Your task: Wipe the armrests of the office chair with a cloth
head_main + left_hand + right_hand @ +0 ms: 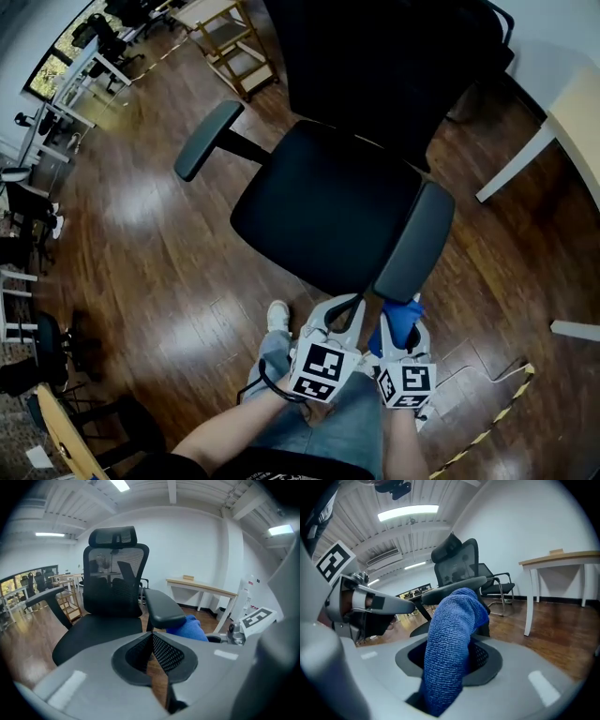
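A black office chair (pixel 328 202) stands before me on the wood floor, with grey-black armrests at its left (pixel 208 139) and right (pixel 415 239). My right gripper (pixel 399 326) is shut on a blue cloth (pixel 403 317), just below the near end of the right armrest. In the right gripper view the cloth (pixel 452 634) stands up out of the jaws, with the armrest (pixel 445 588) right behind it. My left gripper (pixel 360 304) is shut and holds nothing, close beside the right one. The left gripper view shows the armrest (pixel 161 607) with the cloth (pixel 190 627) under its tip.
A white desk (pixel 562 122) stands at the right and a wooden shelf cart (pixel 225 42) behind the chair. Striped tape (pixel 497 417) lies on the floor at lower right. The person's legs and a white shoe (pixel 277 316) are below the seat. More chairs line the left edge.
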The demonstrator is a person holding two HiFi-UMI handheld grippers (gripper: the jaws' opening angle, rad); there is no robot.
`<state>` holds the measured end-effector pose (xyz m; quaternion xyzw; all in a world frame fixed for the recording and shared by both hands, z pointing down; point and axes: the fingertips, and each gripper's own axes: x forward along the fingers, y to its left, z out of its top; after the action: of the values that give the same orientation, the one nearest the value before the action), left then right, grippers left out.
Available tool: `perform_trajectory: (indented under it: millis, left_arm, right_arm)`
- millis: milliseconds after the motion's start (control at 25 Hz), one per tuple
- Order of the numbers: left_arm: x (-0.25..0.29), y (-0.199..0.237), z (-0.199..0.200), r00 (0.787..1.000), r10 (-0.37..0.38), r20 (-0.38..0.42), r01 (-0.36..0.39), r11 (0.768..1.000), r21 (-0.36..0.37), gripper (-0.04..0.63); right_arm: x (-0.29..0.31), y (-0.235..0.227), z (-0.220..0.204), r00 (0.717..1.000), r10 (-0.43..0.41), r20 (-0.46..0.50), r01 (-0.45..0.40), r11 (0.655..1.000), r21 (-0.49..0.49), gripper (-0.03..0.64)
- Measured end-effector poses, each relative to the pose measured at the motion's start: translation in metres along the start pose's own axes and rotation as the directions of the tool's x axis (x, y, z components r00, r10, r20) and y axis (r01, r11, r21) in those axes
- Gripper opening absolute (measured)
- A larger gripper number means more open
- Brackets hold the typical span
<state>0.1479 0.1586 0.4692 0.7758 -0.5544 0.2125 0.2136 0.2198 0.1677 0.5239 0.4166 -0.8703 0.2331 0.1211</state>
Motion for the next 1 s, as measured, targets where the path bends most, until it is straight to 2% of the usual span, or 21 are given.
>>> perform_trajectory:
  millis: [120, 320, 520, 720, 1000]
  left_arm:
    - [0.011, 0.02, 0.0, 1.0, -0.017, -0.001, 0.017, 1.0, -0.005, 0.005]
    - [0.022, 0.046, 0.007, 0.993, -0.117, 0.006, 0.117, 0.993, 0.005, 0.005]
    - [0.035, 0.091, 0.009, 0.981, -0.192, 0.004, 0.191, 0.981, 0.022, 0.005]
    - [0.043, 0.135, 0.016, 0.968, -0.252, 0.005, 0.252, 0.967, 0.048, 0.005]
    - [0.039, 0.194, 0.032, 0.958, -0.285, 0.02, 0.284, 0.957, 0.051, 0.005]
  right_arm:
    - [0.016, 0.019, -0.002, 1.0, 0.003, -0.016, -0.003, 1.0, 0.004, 0.144]
    - [0.031, 0.037, 0.003, 0.993, -0.116, -0.018, 0.116, 0.992, 0.056, 0.146]
    - [0.075, 0.066, 0.008, 0.983, -0.183, -0.008, 0.184, 0.981, 0.068, 0.146]
    - [0.119, 0.087, 0.034, 0.967, -0.253, 0.037, 0.25, 0.966, 0.073, 0.146]
    - [0.159, 0.095, 0.077, 0.929, -0.352, 0.11, 0.342, 0.934, 0.102, 0.146]
